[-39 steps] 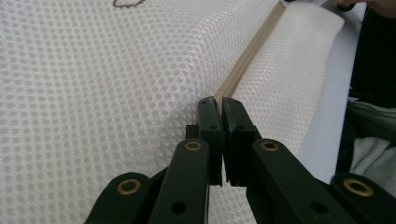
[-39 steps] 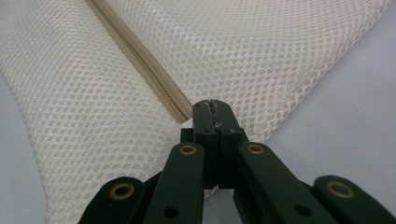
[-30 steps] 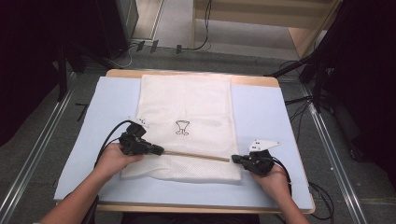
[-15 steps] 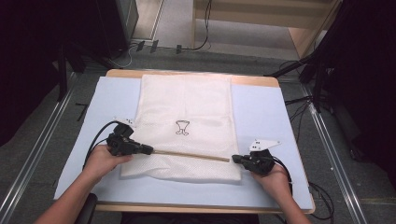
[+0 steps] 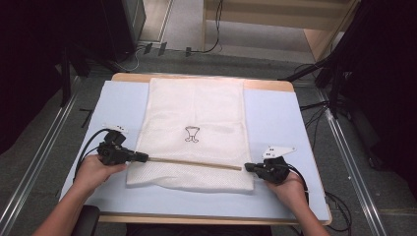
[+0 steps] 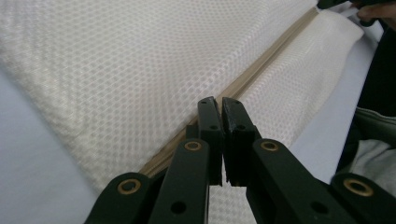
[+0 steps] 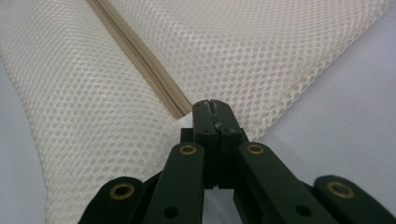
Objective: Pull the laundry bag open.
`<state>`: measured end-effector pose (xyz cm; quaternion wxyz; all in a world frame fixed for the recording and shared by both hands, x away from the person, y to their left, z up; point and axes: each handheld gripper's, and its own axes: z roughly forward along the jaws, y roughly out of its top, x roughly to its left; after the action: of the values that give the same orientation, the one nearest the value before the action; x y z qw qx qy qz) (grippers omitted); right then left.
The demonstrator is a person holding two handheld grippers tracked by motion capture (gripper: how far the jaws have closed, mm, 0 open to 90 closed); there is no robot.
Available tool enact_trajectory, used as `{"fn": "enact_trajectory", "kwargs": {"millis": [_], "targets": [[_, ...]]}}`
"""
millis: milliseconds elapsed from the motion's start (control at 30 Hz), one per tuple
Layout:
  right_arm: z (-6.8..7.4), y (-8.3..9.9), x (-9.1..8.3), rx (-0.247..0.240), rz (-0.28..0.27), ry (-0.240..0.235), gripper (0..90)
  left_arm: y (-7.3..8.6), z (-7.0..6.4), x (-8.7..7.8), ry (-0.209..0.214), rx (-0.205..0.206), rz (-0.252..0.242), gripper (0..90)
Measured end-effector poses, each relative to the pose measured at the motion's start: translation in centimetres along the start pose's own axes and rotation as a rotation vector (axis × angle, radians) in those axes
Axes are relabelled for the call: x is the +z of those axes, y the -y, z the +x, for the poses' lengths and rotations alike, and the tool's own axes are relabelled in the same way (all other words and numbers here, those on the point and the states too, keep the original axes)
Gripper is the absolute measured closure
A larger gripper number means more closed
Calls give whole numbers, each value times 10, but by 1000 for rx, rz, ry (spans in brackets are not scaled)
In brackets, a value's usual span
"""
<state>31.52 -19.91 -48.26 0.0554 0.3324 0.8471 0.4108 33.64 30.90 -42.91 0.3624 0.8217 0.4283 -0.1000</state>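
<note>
A white mesh bag (image 5: 196, 113) lies flat on a pale blue mat (image 5: 275, 113), with a small black emblem (image 5: 192, 133) at its middle. A beige zipper (image 5: 196, 163) runs across its near part. At the bag's left edge my left gripper (image 5: 143, 158) is shut at the zipper's end; in the left gripper view the jaws (image 6: 220, 105) pinch together over the zipper (image 6: 261, 70), hiding the pull. My right gripper (image 5: 247, 167) is shut on the zipper's right end; in the right gripper view (image 7: 212, 105) the zipper (image 7: 135, 51) runs away from it.
The mat covers a wooden table (image 5: 196, 77) whose far edge shows beyond the bag. Cables (image 5: 88, 147) trail from both grippers over the mat. Dark equipment and floor cables surround the table. Bare mat lies on either side of the bag.
My left gripper has slid to the left along the zipper, from inside the bag's width out to its left edge. The right gripper has stayed put.
</note>
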Motion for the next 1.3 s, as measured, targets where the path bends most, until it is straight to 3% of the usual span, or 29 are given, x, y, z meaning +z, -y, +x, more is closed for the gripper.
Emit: {"fn": "enact_trajectory", "kwargs": {"millis": [33, 100, 167, 200, 233, 300, 333, 433, 533, 733, 833, 933, 1067, 1167, 1300], "targets": [[0, 0, 0, -2, 1, 1, 900, 3, 2, -3, -25, -5, -6, 893], [-1, 0, 0, -2, 0, -1, 900, 6, 6, -9, -28, -18, -12, 893], [-1, 0, 0, -2, 2, -2, 900, 12, 11, -15, -57, -38, -13, 893], [-1, 0, 0, -2, 2, -2, 900, 17, 16, -20, -98, -53, -21, 892], [-1, -1, 0, -2, 2, -5, 900, 20, 19, -24, -109, -69, -24, 892], [-2, -1, 0, -3, 1, -10, 900, 30, 29, -34, -98, -107, -58, 892], [-2, -1, 0, -1, 1, -12, 900, 34, 31, -36, -63, -114, -77, 892], [-2, -1, 1, 9, 4, -16, 900, 35, 27, -32, -99, -95, -56, 891], [-3, -2, 0, 8, 15, -21, 900, 34, 27, -34, -91, -102, -75, 890], [-2, -8, 0, -42, 42, -15, 900, 32, 25, -30, -112, -85, -61, 879], [-3, -10, -2, -21, 50, -30, 845, 31, 25, -30, -127, -83, -71, 853], [-5, -12, -5, 9, 47, -47, 815, 29, 21, -32, -138, -71, -106, 748], [-7, -17, -12, 46, -8, -48, 727, 27, 17, -32, -148, -38, -126, 632], [-9, -19, -16, 55, -30, -37, 672, 26, 15, -31, -188, -18, -130, 554], [-13, -20, -20, 78, -49, -23, 583, 27, 15, -34, -220, -10, -172, 467]]}}
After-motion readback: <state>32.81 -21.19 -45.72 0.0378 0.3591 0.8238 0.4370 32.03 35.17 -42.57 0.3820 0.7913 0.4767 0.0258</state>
